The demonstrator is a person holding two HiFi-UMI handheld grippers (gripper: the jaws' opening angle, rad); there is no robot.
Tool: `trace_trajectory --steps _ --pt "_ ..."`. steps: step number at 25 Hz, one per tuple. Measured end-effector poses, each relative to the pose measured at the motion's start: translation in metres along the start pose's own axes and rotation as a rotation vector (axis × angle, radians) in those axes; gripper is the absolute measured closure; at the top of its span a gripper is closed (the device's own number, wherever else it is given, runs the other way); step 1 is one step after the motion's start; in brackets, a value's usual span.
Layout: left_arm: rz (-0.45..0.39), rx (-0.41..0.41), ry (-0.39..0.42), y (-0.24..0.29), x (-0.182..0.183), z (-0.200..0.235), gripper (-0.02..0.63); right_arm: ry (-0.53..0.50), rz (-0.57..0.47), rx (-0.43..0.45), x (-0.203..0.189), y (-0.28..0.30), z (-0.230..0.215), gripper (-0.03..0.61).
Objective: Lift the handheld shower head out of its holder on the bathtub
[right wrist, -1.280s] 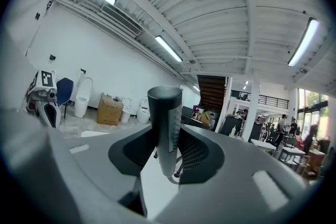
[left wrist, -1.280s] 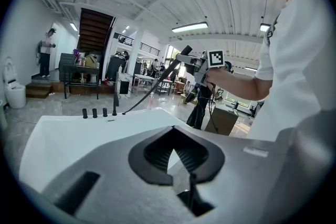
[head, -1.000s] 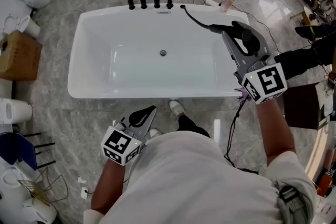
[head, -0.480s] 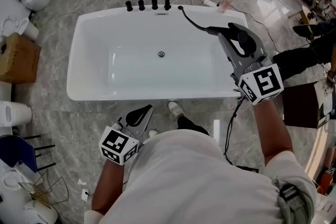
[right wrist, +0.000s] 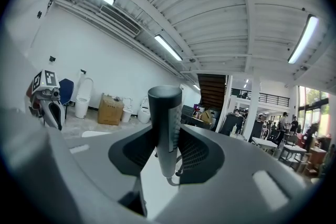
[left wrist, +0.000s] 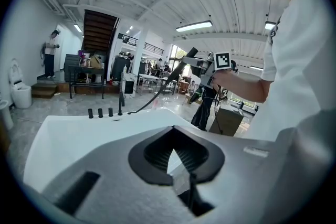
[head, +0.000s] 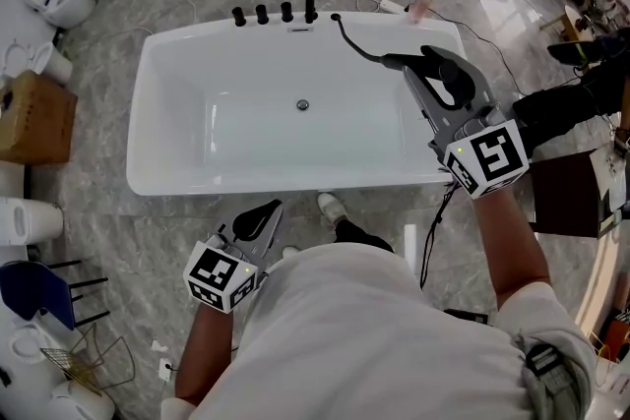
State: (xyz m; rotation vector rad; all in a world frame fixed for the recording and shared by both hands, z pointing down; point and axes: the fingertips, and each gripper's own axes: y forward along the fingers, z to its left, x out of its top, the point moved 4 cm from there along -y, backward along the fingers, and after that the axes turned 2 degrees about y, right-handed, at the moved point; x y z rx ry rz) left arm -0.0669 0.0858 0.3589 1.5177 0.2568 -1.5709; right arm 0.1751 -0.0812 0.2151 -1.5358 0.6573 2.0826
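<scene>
Comparing against a second back, I see almost nothing has shifted. My right gripper (right wrist: 166,150) stays clamped, at a narrow opening, on the dark grey cylindrical shower head wand (right wrist: 164,113), with both ribbed pads pressing its sides.

The wand hangs in the air above the right end of the white rectangular bathtub (head: 276,180). It is well apart from the row of black fittings (head: 262,13) on the far rim, so I judge the lift done and the hold steady.

The thin black hose (head: 356,39) curves back to that far rim and looks like the main tether on any further travel. The basin to the left is open room, while a pink bottle (head: 425,2) stands on the floor just behind the far corner.

My left gripper (left wrist: 180,173) hangs low beside me, jaws together on nothing.
</scene>
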Motion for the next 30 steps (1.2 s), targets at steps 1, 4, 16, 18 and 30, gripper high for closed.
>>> trace_trajectory --steps 1,4,16,18,30 --pt "0.0 -0.001 0.001 0.0 0.001 0.001 0.607 0.0 0.0 0.001 0.001 0.001 0.0 0.436" --pt "0.0 -0.005 0.003 0.002 0.002 0.001 0.607 -0.001 -0.002 0.002 0.002 0.002 -0.001 0.436" --pt "0.011 -0.009 0.006 0.015 0.004 -0.003 0.607 0.001 0.008 0.005 -0.006 -0.007 -0.012 0.436" --pt "0.012 -0.008 0.006 0.016 0.006 -0.002 0.607 -0.002 0.007 0.007 -0.003 -0.007 -0.014 0.436" --pt "0.003 -0.007 0.004 0.035 0.014 0.002 0.607 -0.012 0.0 0.02 -0.001 -0.002 -0.029 0.436"
